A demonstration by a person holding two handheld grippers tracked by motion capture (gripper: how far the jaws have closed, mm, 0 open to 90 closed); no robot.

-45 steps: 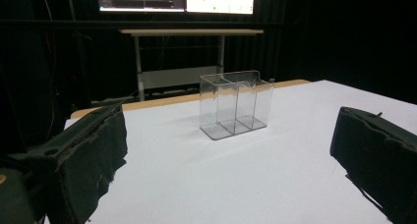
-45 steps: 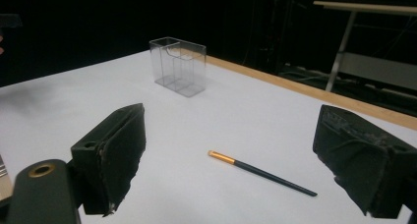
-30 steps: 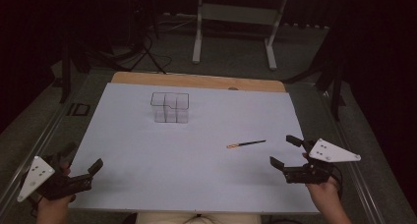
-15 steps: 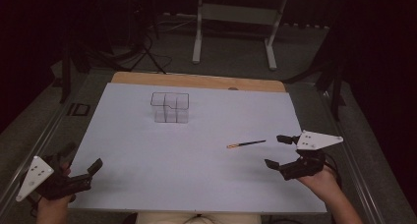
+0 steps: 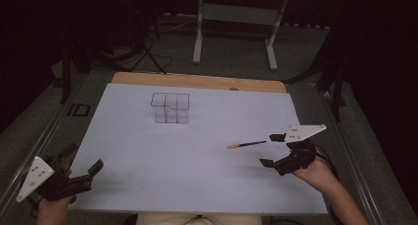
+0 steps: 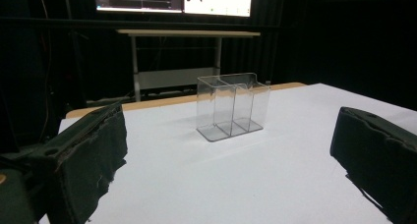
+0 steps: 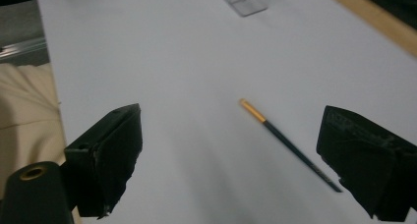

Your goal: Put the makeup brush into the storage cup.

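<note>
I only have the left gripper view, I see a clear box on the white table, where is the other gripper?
Observer: The right gripper is at the table's right side, jaws open, beside a thin pencil.
Operator: Is the pencil between its jaws?
Observer: Not yet. In the right gripper view the pencil lies flat on the white table, its dark end close to one jaw, untouched.
Operator: Which end faces the clear box?
Observer: The orange end points toward the table's middle; the clear box stands farther back, apart from it.
Operator: And my gripper?
Observer: The left gripper is open at the near left corner, holding nothing.
</note>
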